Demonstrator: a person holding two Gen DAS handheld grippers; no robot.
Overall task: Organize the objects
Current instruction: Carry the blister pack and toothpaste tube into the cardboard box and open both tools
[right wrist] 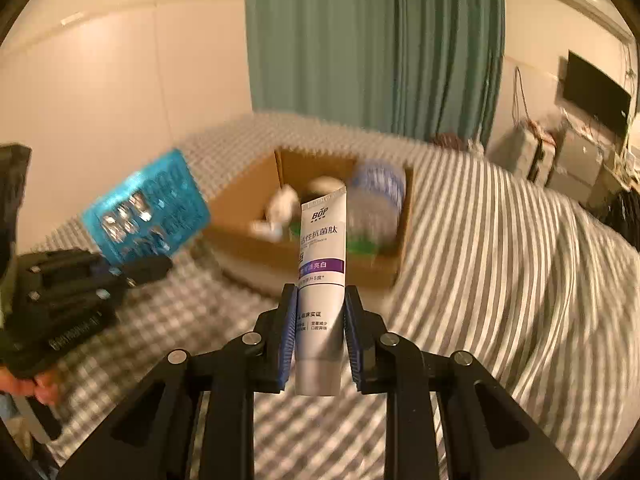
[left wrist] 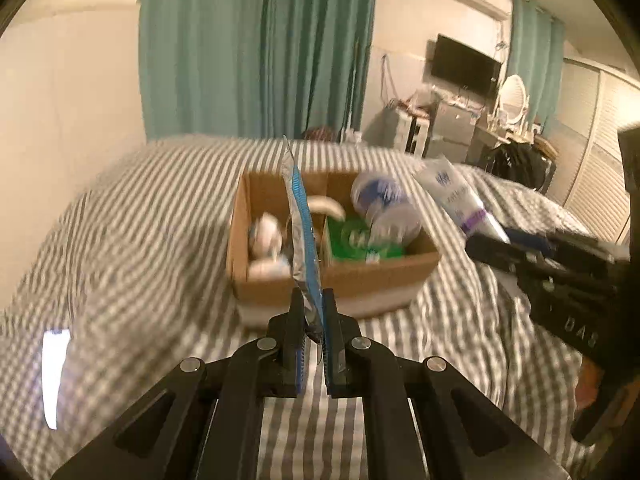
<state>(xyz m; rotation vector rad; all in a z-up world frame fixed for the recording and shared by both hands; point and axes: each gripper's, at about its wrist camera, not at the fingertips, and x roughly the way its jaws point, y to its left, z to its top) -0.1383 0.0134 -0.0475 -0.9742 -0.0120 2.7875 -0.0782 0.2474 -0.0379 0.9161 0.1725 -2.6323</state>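
The left gripper (left wrist: 312, 316) is pinching a blue packet (left wrist: 302, 232), the right gripper (right wrist: 321, 300) clamping a toothpaste tube (right wrist: 322, 276); both are hovering before the cardboard box (left wrist: 336, 276) at twelve o'clock, likely needing lowering inside.

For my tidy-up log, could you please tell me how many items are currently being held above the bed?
2. The blue packet is in the left tool; the toothpaste tube is in the right tool. None appear hidden.
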